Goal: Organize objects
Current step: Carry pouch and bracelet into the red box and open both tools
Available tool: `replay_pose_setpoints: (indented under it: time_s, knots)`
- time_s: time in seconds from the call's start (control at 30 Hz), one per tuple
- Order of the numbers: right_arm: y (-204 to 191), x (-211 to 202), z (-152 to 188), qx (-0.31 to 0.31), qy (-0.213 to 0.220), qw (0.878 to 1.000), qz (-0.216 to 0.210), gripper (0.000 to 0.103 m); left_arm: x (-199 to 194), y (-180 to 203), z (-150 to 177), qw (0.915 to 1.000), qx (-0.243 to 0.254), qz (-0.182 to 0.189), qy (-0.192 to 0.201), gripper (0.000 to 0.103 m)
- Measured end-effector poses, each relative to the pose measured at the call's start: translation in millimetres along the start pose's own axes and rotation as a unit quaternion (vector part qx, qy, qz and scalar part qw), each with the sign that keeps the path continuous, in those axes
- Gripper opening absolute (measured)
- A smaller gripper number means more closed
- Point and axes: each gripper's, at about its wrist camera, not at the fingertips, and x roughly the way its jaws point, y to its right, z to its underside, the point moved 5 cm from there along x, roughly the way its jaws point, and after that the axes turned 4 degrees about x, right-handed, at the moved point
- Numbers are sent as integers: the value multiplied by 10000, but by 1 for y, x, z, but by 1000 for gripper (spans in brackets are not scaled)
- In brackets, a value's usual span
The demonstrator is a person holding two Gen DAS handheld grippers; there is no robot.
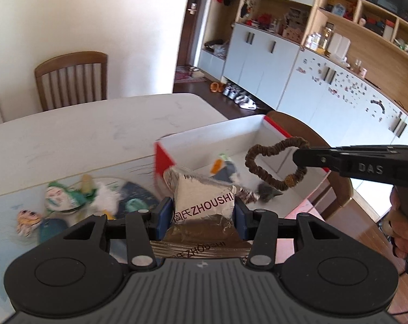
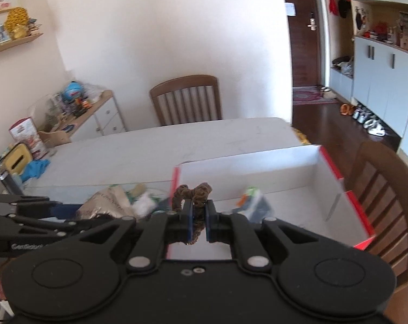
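Note:
My left gripper [image 1: 202, 213] is shut on a silver foil packet [image 1: 204, 199] printed ZHOUSHI, held just before the near left corner of a white box with red edges [image 1: 231, 132]. My right gripper [image 2: 198, 221] is shut on a brown hair scrunchie [image 2: 195, 194]. In the left wrist view the scrunchie [image 1: 274, 162] hangs as a loop from the right gripper [image 1: 302, 158] above the box. Inside the box lie an item with an orange and green print [image 1: 221, 166] and a small dark object [image 1: 268, 190]. In the right wrist view the foil packet [image 2: 106, 202] shows at left.
The box stands at the right end of a white table [image 1: 95, 132]. A mat with cartoon figures [image 1: 63, 202] covers the near side. Wooden chairs stand behind the table [image 1: 71, 78] and right of the box [image 2: 387, 194]. Cabinets and shelves [image 1: 325, 67] line the right wall.

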Motion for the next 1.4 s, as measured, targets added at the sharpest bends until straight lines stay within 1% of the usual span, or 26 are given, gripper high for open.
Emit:
replay_pose_setpoints:
  time_s: [0.2,0.33,0.43,0.67,0.83,0.9,1.0,1.13,1.23,1.4]
  knots:
    - [44,10,-6,29,-9,9996,297,7,33,34,-15,9995,254,161,-119,47]
    - [73,24,-8,73,-142,9989,444,7,59,45,-21,9991,215,251,-272,46]
    - [86,38,-9,84,-271,9984,482,7,77,57,-27,9986,300,288,-314,46]
    - [102,67,-10,-60,-523,9969,584,7,118,86,-34,9968,579,257,-494,46]
    - [112,89,-9,-212,-731,9947,697,7,144,98,-38,9955,707,227,-595,46]
    - [116,97,-10,-271,-809,9937,726,7,154,99,-37,9944,749,239,-700,46]
    - [122,113,-10,-292,-1106,9916,601,7,169,101,-35,9926,836,126,-866,46]
    - [128,130,-6,-430,-1400,9875,579,7,184,101,-33,9902,933,47,-1035,46]
    - [126,136,-2,-603,-1513,9849,585,8,191,100,-30,9878,1061,-13,-1138,46]
    - [126,136,-2,-714,-1539,9840,549,8,201,97,-25,9842,1134,-90,-1354,46]
